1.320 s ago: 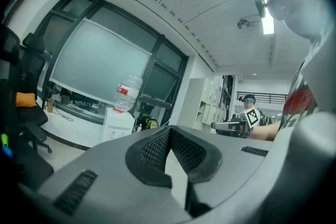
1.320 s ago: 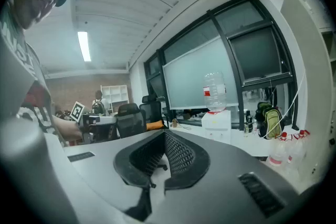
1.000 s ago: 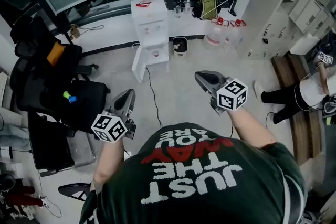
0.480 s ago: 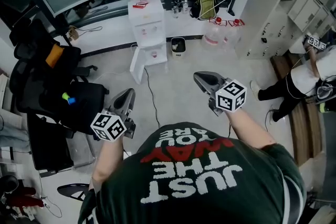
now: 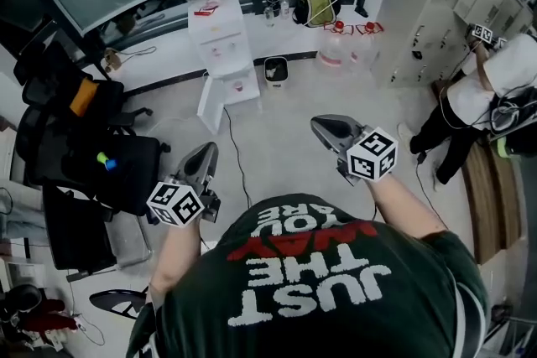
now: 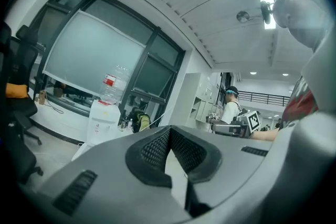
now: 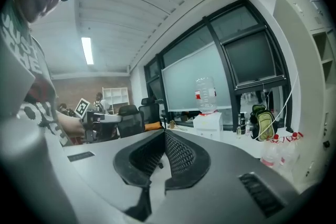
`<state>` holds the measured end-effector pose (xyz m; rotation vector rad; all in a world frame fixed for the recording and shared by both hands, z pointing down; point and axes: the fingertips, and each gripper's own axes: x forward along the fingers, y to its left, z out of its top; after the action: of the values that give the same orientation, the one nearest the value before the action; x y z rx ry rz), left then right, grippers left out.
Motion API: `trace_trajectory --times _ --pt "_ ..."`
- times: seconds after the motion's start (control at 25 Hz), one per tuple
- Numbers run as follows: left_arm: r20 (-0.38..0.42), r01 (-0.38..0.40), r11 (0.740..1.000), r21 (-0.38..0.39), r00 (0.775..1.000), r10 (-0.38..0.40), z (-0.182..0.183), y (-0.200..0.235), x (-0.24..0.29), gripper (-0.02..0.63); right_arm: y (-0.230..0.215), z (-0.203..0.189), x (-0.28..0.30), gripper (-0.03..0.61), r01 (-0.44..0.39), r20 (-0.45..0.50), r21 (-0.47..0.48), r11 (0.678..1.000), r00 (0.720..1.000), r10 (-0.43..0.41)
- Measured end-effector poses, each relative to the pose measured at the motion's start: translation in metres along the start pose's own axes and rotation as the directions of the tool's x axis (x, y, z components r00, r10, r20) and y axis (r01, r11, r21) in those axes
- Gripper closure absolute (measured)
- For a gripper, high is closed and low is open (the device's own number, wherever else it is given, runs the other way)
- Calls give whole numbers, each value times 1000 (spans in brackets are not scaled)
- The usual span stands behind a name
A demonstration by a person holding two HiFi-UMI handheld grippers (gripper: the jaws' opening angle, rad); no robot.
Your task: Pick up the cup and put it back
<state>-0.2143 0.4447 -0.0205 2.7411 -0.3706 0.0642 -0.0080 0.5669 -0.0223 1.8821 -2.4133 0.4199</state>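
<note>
Dispenser point(image 5: 220, 46) has slid left and up in the head view and the bystander point(image 5: 478, 92) has come further in at right, while the left gripper point(image 5: 205, 152) and right gripper point(image 5: 322, 127) keep their spots in frame

Bare floor point(image 5: 285, 138) lies open ahead, hemmed by lockers point(image 5: 457, 4) on the right and dark chairs point(image 5: 80, 126) on the left; the dispenser stands well apart, ahead and a little left, so likely nearer the left gripper. Each gripper has its jaws pressed together on nothing. No cup can be picked out in any view; I would guess it sits by the dispenser. A cable point(image 5: 237, 159) crosses the floor, and a small bin point(image 5: 274, 71) stands just right of the dispenser
</note>
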Motion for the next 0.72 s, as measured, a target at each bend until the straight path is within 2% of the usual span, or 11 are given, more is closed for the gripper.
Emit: trace_trajectory --times 0.2,0.4,0.56,0.72 --pt "-34 2 1000 -7 999 -2 -16 -13 20 618 -20 -11 -11 546 -14 -6 14 1000 1000 14" --pt "-37 5 1000 -23 999 -6 -16 10 40 618 -36 -14 7 546 -13 -18 11 1000 1000 13" --pt "-40 51 998 -37 998 -53 -13 53 66 618 -53 -12 48 546 7 -39 3 1000 999 -7" --pt "-30 105 993 -58 994 -107 -8 135 100 618 -76 -6 120 546 42 -62 -25 999 997 -43"
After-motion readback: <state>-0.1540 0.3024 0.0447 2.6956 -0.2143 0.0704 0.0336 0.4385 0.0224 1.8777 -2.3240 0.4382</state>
